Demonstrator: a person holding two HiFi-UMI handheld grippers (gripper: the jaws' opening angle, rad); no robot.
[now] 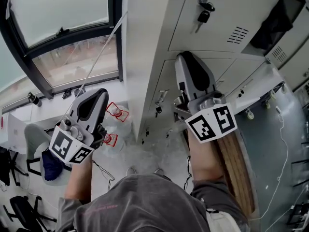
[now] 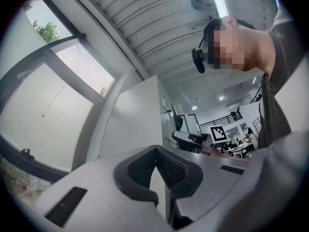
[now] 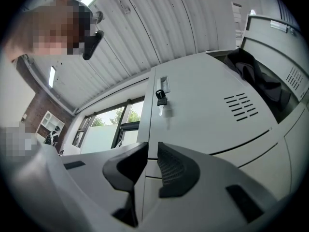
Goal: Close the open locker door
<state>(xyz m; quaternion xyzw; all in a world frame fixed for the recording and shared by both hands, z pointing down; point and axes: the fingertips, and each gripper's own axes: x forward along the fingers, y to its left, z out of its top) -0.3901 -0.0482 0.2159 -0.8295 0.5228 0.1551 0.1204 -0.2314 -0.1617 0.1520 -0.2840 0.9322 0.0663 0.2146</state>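
A bank of grey lockers point(image 1: 227, 18) fills the upper right of the head view. One closed door carries a key point(image 1: 203, 14). To its right an open locker point(image 1: 277, 25) shows dark cloth inside, and its vented door point(image 1: 289, 45) stands swung out. In the right gripper view that door point(image 3: 292, 76) sits at the far right, beyond the dark cloth point(image 3: 256, 83). My right gripper point(image 1: 186, 57) point(image 3: 152, 148) points at the closed keyed door point(image 3: 203, 115), jaws almost together, holding nothing. My left gripper point(image 1: 99, 94) point(image 2: 155, 150) hangs by the locker bank's side wall point(image 2: 140, 115), shut and empty.
A large window point(image 1: 63, 33) takes up the left. Red-and-white packets point(image 1: 117, 112), cables and a chair point(image 1: 36, 139) lie on the floor below. A wooden board point(image 1: 236, 170) and a grey panel point(image 1: 270, 144) stand at the lower right.
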